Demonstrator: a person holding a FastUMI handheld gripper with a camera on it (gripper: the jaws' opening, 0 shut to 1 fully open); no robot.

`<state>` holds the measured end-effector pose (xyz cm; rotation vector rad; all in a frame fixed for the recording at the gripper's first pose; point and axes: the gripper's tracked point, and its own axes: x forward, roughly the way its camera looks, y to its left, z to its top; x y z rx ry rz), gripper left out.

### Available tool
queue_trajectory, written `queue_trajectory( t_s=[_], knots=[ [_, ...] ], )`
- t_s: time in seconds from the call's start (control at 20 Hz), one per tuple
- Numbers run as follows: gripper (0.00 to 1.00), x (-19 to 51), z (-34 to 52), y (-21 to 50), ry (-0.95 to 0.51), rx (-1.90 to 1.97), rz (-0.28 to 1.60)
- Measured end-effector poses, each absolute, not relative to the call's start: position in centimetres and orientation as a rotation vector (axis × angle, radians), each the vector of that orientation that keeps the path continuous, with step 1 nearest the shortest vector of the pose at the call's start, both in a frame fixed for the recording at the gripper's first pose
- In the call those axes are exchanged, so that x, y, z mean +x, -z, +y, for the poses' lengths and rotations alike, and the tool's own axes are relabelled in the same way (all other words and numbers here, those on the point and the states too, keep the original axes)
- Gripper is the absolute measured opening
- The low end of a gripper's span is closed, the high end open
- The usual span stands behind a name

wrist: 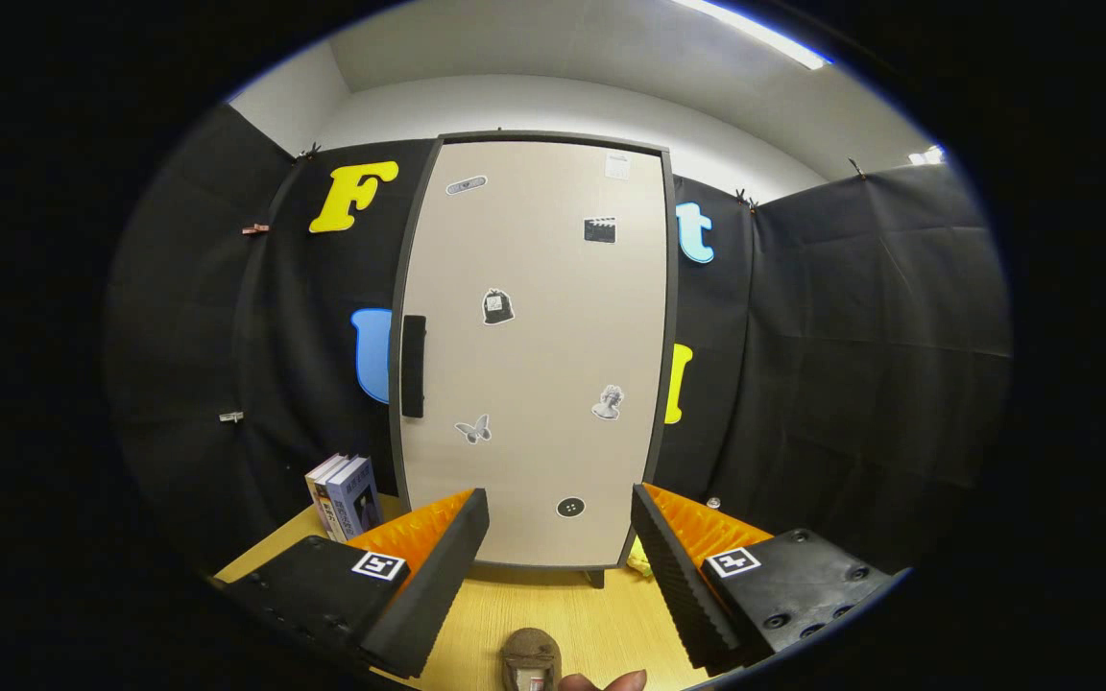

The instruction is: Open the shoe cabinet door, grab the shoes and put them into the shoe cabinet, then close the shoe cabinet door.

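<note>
Shoe (530, 658) below spread claw (561, 523)

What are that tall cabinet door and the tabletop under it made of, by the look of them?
The shoe cabinet door looks like a smooth, matte beige laminated board in a dark frame: flat, even colour, no grain, with stickers stuck on it. Its handle seems to be matte black plastic or metal. The table shows pale wood grain, probably veneer or laminate. The open gripper hangs before the door.
</note>
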<state>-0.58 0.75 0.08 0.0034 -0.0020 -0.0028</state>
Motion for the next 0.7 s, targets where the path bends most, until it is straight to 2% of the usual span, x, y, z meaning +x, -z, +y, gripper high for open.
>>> queue_trajectory(
  t_s=[0.35, 0.7],
  knots=[
    [0.97, 0.7, 2.8, -0.9, -0.023, 0.035, -0.001],
    [0.98, 5.8, 8.7, -2.8, -0.078, 0.036, -0.036]
  ],
)
